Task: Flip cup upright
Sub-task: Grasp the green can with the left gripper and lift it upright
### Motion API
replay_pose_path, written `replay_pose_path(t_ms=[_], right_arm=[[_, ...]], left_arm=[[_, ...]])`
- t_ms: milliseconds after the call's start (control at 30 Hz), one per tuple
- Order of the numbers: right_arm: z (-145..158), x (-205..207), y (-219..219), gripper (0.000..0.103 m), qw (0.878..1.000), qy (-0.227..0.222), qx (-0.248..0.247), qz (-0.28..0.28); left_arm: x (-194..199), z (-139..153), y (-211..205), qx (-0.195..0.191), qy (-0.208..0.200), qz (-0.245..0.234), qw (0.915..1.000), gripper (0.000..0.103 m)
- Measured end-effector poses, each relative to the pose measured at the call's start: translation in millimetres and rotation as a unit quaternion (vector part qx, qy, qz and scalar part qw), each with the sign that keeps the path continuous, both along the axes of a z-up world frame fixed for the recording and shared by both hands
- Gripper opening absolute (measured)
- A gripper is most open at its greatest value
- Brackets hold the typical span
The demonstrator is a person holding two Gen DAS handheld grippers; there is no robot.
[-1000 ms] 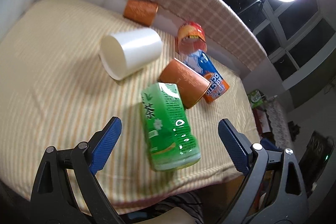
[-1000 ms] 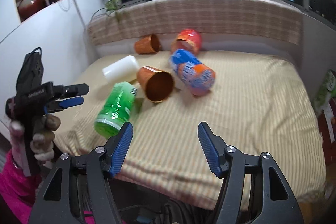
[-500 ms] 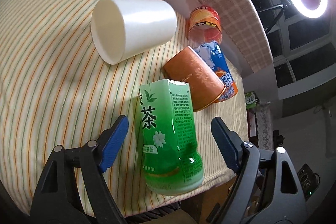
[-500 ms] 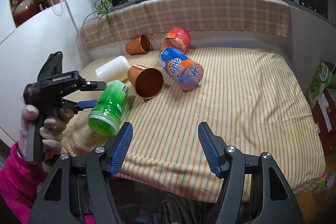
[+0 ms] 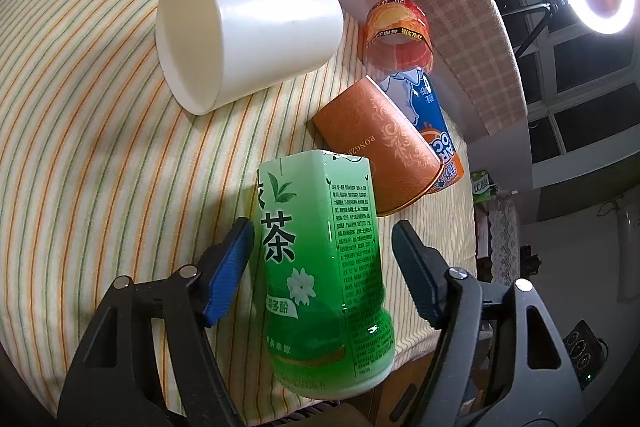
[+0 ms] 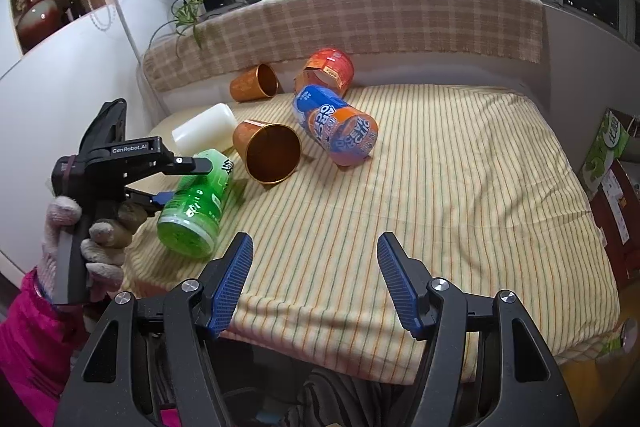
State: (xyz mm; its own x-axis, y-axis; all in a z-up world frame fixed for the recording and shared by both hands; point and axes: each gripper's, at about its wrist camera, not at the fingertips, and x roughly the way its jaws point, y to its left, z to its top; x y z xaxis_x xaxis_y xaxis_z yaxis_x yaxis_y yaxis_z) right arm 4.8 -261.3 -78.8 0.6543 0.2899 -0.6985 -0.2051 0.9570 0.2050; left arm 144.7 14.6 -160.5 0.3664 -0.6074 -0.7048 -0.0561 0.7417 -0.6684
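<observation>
On the striped bed (image 6: 460,195), the green cup (image 5: 320,267) lies on its side near the front-left edge, long axis pointing inward, between the left claw's (image 5: 322,255) parted fingers. The right claw (image 6: 316,269) hangs apart, empty.

Hidden behind the copper cup (image 5: 380,151) at 1 o'clock: most of the blue can (image 5: 434,131); green cup (image 5: 324,259) small print unreadable.
</observation>
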Motion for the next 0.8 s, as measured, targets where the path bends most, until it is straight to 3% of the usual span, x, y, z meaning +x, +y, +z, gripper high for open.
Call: replay_pose_path(t_ms=[200,433,800], right_arm=[[-1,1,0,0.064,1.000,0.001,-0.001,-0.004],[-2,2,-1,0.064,1.000,0.003,-0.001,-0.003],[-2,3,0,0.064,1.000,0.000,-0.003,-0.008]], left_arm=[[-1,2,-3,0.013,-0.009,-0.005,0.9999,0.061],[-5,7,-6,0.029,-0.023,-0.008,0.9993,0.060],[-23,34,-24,0.090,-0.090,-0.019,0.9917,0.060]])
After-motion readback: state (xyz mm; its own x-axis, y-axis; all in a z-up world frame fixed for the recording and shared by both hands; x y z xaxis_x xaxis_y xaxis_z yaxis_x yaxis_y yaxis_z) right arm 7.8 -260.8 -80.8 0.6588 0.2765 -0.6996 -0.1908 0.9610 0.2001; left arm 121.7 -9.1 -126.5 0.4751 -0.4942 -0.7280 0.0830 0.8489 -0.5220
